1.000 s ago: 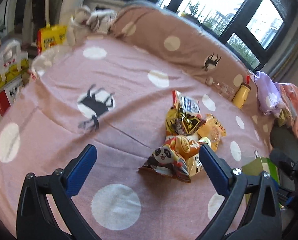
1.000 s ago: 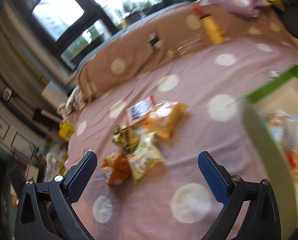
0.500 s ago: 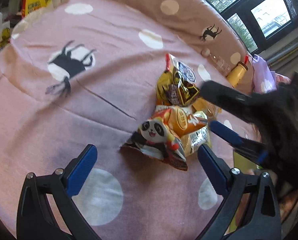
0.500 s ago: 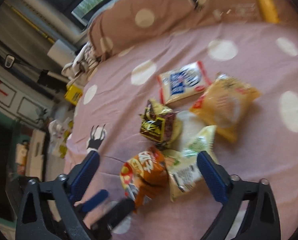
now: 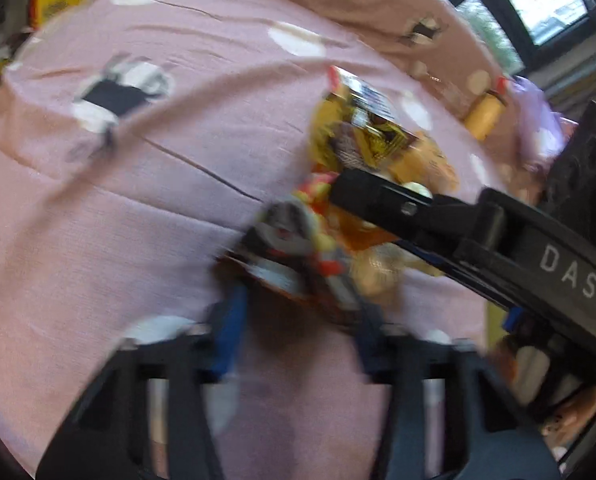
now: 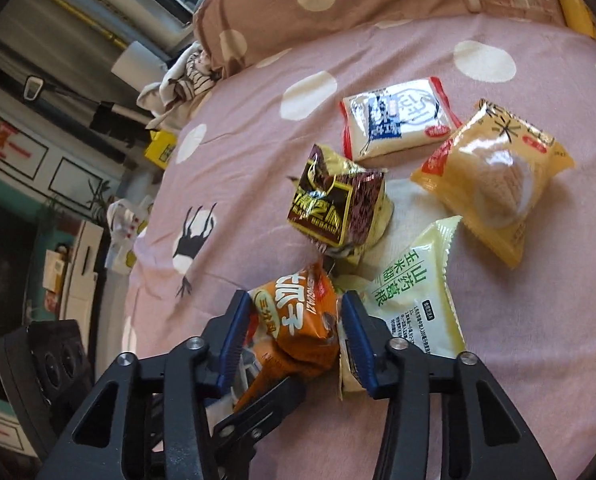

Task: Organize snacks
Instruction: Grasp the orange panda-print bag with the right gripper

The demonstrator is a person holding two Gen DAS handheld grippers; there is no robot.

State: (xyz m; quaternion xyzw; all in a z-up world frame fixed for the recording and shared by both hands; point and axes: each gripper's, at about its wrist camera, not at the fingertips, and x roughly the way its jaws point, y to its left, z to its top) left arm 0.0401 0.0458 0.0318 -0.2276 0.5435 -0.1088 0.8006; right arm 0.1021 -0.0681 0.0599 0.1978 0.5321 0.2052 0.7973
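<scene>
Fingers [image 6: 234,332] of the right gripper [image 6: 294,336], padded in blue, have just been closing and are now pressed against both sides of the orange snack packet [image 6: 298,328], which is squeezed between them at the near end of the snack pile. The left gripper [image 5: 298,328] has also just been closing; its view is badly blurred, but its narrowed jaws are seen at the near edge of the same panda-printed packet, and whether the pads actually press on it cannot be told. In the right wrist view a black finger of the left gripper is seen under the packet, and in the left wrist view the right gripper's arm crosses in front of the pile and hides part of it.

Five packets are counted on the pink dotted bedspread [image 6: 477,400]. Just beside the orange one, touching the right gripper's finger, lies a pale yellow-green packet [image 6: 413,300]. Beyond these a black-and-gold packet [image 6: 337,208] is tilted up on one edge. Farther off lie a yellow packet [image 6: 497,184] and a white-and-blue packet [image 6: 397,118], touching at a corner.

At the far side one brown dotted pillow [image 6: 317,4] is seen, with one clear bottle [image 6: 505,0] and one yellow bottle [image 6: 573,4] lying against it.
</scene>
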